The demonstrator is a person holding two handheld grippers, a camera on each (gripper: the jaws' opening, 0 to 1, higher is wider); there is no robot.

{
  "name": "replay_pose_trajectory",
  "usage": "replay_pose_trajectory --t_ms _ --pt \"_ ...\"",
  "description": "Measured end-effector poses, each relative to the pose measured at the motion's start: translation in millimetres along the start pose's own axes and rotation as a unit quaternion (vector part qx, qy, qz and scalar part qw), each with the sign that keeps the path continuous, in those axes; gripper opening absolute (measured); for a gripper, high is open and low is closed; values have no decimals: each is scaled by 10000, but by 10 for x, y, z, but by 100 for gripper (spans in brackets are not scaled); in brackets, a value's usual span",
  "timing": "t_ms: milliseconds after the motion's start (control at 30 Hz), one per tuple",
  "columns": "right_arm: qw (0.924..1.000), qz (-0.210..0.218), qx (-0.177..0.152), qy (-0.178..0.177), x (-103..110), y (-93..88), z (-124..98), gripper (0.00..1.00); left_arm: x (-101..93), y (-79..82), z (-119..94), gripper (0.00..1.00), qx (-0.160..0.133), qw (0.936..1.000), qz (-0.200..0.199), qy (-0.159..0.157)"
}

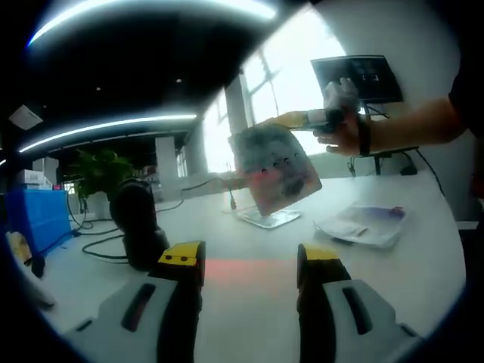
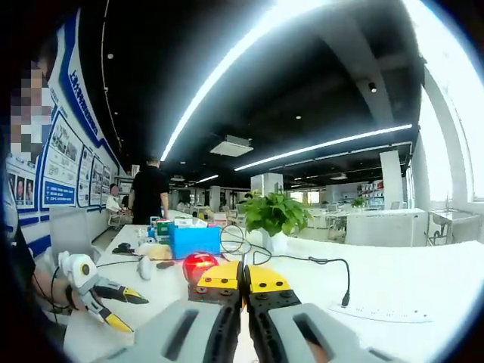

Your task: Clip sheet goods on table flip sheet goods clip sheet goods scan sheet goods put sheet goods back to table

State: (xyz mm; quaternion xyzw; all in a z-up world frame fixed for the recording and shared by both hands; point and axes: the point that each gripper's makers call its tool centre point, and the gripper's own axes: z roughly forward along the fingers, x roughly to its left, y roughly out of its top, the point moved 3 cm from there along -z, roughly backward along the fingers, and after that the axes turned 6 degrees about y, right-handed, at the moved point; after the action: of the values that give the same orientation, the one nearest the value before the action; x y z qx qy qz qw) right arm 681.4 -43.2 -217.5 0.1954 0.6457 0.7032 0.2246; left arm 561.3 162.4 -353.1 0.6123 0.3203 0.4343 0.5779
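In the left gripper view a flat grey-pink sheet packet (image 1: 276, 168) hangs tilted above the white table (image 1: 249, 249). A person's hand (image 1: 344, 134) holds my right gripper (image 1: 283, 122), which is shut on the packet's top edge. My left gripper (image 1: 249, 261) stands open low over the table with nothing between its jaws. A black scanner (image 1: 138, 224) stands to the left and throws a red glow (image 1: 236, 268) on the table. In the right gripper view my right gripper (image 2: 243, 281) has its jaws pressed together, and the left gripper (image 2: 130, 313) is open at lower left.
Another clear-wrapped sheet packet (image 1: 364, 223) lies on the table at the right, with a clear stand (image 1: 268, 218) under the held packet. A blue bin (image 2: 194, 240), a potted plant (image 2: 274, 215), cables (image 2: 318, 261) and the scanner's red light (image 2: 198, 265) show ahead; people (image 2: 150, 195) stand behind.
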Motion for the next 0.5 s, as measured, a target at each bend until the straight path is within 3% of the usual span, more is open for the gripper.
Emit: replay_pose_trajectory --t_ms 200,500 --pt "9993 -268 242 112 -7 8 -61 0 5 -5 2 41 16 10000 50 33" --pt "9965 -334 642 427 -92 -96 -127 0 14 -17 7 41 54 9999 111 84"
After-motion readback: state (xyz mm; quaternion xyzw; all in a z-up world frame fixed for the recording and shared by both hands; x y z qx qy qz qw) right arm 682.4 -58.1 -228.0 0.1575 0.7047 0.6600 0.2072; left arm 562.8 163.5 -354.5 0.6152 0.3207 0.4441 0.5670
